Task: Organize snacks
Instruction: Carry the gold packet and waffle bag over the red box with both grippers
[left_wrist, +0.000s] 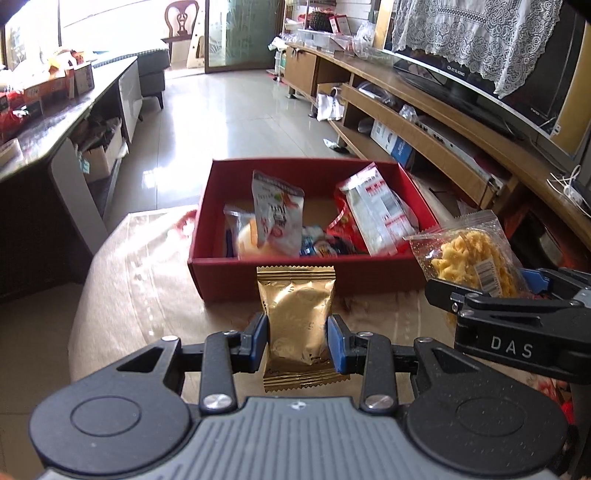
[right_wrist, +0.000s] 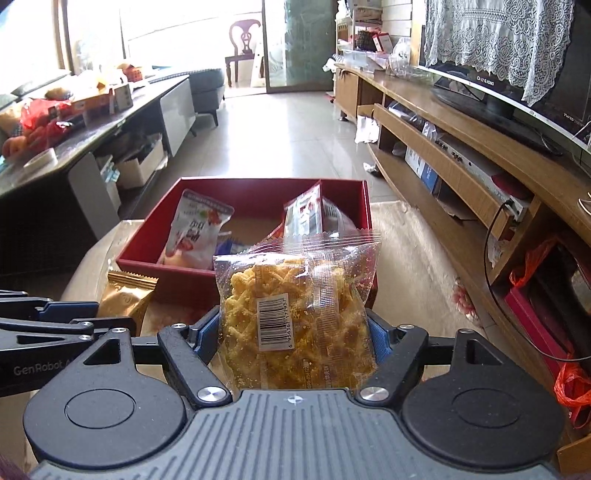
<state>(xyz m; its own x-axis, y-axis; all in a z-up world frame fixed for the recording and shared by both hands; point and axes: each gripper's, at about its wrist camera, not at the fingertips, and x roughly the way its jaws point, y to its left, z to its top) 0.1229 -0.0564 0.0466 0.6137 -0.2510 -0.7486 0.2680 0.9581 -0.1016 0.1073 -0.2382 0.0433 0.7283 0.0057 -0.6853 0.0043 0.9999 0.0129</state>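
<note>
My left gripper is shut on a gold foil snack packet and holds it upright just before the near wall of a red box. My right gripper is shut on a clear bag of yellow crispy snack with a barcode, held near the box's right front corner. The bag also shows in the left wrist view, and the gold packet in the right wrist view. Inside the box lie several snacks, among them a white pouch and a red-and-white packet.
The box stands on a low table with a beige cover. A wooden TV stand with a television runs along the right. A dark cluttered side table is on the left. Tiled floor lies beyond.
</note>
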